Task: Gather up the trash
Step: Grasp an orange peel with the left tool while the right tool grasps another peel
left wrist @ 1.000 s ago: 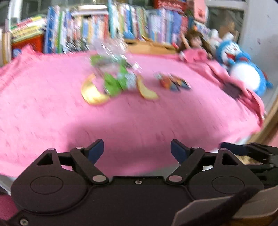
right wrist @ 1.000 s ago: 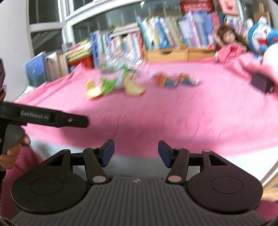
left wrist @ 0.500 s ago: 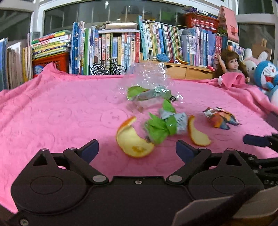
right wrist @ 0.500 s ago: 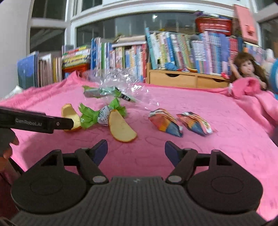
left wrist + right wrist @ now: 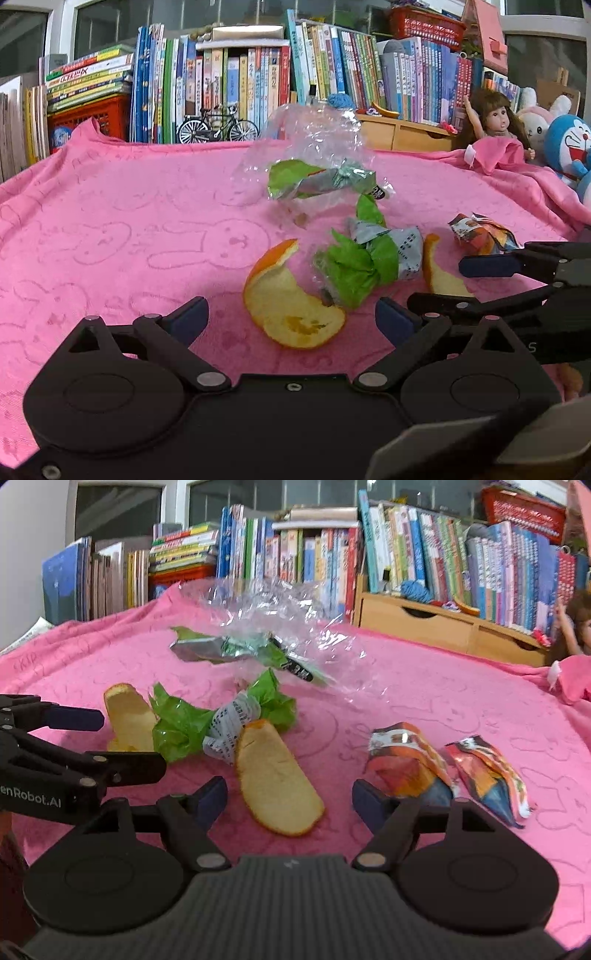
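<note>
1. A blanket [image 5: 110,229] is spread in front of a row of books [image 5: 240,77].
2. On it, a wrapper [image 5: 365,258] is placed between two peels [image 5: 291,310] [image 5: 439,269].
3. Behind them, a plastic bag [image 5: 314,147] is laid.
4. To the right, two snack packets [image 5: 406,764] [image 5: 487,775] are found side by side.

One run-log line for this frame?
left gripper: open, empty, at orange peel | right gripper: open, empty, at second peel | wrappers: uncollected

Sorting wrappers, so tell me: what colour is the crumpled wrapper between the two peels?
Green and silver-grey wrapper, clearest in the right wrist view.
</note>
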The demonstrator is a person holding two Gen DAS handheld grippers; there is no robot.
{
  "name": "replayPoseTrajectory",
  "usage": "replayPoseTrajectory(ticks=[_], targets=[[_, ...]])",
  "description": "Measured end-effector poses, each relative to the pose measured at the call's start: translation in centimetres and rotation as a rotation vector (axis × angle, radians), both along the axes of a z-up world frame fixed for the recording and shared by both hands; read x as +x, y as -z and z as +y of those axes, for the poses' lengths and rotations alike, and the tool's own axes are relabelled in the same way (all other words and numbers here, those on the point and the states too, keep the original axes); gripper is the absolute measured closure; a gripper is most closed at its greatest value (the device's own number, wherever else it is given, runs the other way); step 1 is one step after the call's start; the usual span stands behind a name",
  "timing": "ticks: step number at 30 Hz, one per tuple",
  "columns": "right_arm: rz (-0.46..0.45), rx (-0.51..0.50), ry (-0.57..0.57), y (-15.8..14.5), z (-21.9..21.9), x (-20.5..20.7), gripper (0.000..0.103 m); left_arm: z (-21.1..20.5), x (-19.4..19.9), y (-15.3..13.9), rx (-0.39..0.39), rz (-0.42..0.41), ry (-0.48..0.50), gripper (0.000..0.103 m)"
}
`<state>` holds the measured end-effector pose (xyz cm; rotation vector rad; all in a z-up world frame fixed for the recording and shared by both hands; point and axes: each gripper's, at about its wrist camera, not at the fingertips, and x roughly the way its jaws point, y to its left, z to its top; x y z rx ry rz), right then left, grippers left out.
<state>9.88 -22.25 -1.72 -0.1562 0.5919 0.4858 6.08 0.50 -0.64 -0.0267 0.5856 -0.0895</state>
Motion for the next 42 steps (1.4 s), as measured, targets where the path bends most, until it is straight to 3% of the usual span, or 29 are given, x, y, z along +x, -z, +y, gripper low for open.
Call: replayPoseTrajectory(ticks=[4,9,17,20,22,24,27,31,42], targets=[[0.006,0.004,-0.007,0.1,-0.1,-0.1,0.018,0.5,0.4,0.6,-0.034,0.018,-0.001,0.01],[0.002,0.005,-0.006,0.2,-0.1,-0.1,0.021,0.4,0.3,0.8,-0.015,0.0,0.003,0.01],[-0.032,-0.006,-0.038,0.1,0.2,-0.6,0.038,-0.2,0.2,0.9,0.043,-0.008,0.012,0.014],[-0.059,-0.028,-0.044,0.0,0.5,-1.0,0.047,-0.1,0.2,0.9,0.042,-0.011,0.004,0.021],[-0.074,-0.041,-0.039,0.0,0.7,-1.3,0.052,0.0,0.2,0.7,0.044,-0.013,-0.004,0.032],[-0.076,-0.038,-0.036,-0.1,0.7,-1.5,0.053,0.2,0.1,0.5,0.036,-0.011,-0.006,0.053],[-0.085,-0.027,-0.019,-0.2,0.5,-1.9,0.055,0.8,-0.1,0.0,0.002,-0.005,-0.016,0.063],[-0.096,-0.024,-0.013,-0.4,0.3,-2.7,0.056,1.0,-0.6,-0.6,0.001,-0.007,-0.01,0.069],[-0.133,-0.005,-0.013,-1.5,-0.9,-7.0,0.056,-0.5,-5.7,-1.8,-0.022,-0.021,0.032,0.071]])
